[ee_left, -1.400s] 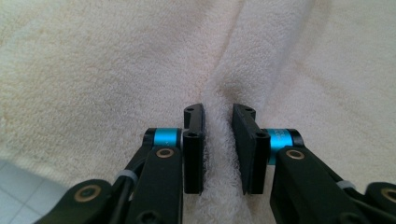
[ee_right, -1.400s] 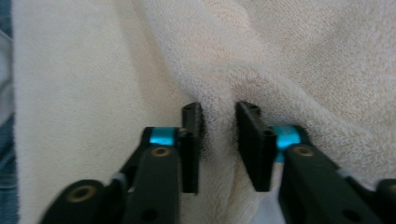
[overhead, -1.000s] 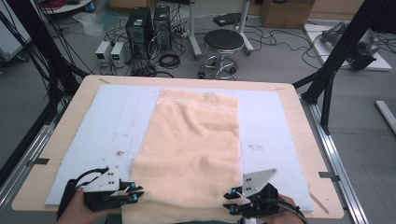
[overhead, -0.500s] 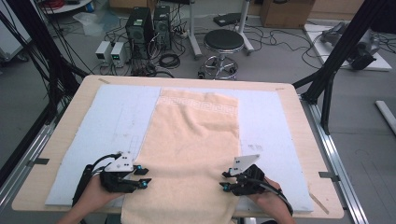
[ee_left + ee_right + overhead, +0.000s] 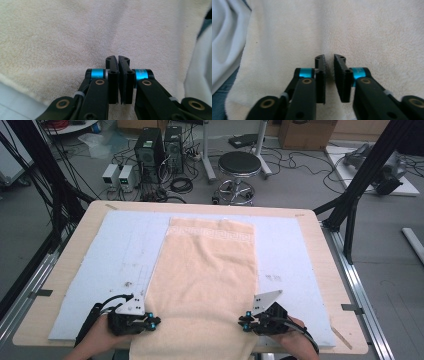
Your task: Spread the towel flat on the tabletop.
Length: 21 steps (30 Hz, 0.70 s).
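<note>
A peach towel [image 5: 207,270] lies flat down the middle of the table, its patterned hem at the far end. My left gripper [image 5: 152,322] lies at the towel's near left edge. Its jaws [image 5: 118,58] have just been closing and now stand together on the towel [image 5: 75,32]. My right gripper [image 5: 243,322] lies at the near right edge. Its jaws [image 5: 329,57] have also just been closing, and a raised crease of towel [image 5: 374,32] runs into the narrow gap between them. A hand holds each gripper at the near edge.
A pale blue-white sheet [image 5: 125,250] covers the wooden table [image 5: 85,227] under the towel and shows beside it [image 5: 227,30]. Beyond the far edge stand a round stool [image 5: 240,165], computer cases [image 5: 157,145] and cables. Black frame posts flank the table.
Both hands have come forward from the table's near edge and sunk onto the towel's near side edges, the grippers now lying low on the cloth.
</note>
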Motion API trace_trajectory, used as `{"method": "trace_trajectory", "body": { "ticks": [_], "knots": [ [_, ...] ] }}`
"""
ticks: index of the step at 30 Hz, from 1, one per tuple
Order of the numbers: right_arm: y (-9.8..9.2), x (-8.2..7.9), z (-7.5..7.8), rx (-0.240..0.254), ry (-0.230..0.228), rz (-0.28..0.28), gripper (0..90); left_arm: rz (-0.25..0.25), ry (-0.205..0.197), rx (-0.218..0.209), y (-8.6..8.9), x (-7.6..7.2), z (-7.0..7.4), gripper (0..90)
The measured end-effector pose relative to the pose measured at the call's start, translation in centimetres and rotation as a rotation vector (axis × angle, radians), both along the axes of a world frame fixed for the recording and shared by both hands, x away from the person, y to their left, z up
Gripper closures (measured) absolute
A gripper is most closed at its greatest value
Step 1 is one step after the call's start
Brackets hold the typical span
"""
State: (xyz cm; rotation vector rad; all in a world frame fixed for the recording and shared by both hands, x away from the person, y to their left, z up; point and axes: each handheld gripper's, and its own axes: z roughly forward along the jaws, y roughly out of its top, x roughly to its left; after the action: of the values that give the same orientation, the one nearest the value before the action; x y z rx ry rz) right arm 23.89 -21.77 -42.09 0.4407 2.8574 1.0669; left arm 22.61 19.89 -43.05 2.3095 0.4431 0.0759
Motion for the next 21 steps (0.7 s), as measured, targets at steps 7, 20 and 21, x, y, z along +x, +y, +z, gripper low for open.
{"method": "trace_trajectory", "body": {
  "ticks": [7,20,21],
  "knots": [
    [-1.9,2.2,1.4,0.03,-0.079,-0.148,64.4,0.053,-0.051,-0.069,0.3,1.5,1.0,73.7],
    [-1.9,4.8,-1.2,0.007,-0.011,-0.168,63.4,0.187,-0.063,-0.014,0.7,5.5,-0.6,61.6],
    [-2.1,4.6,-1.1,0.007,-0.011,-0.163,63.7,0.183,-0.062,-0.015,0.8,5.3,-0.6,61.3]
  ]
}}
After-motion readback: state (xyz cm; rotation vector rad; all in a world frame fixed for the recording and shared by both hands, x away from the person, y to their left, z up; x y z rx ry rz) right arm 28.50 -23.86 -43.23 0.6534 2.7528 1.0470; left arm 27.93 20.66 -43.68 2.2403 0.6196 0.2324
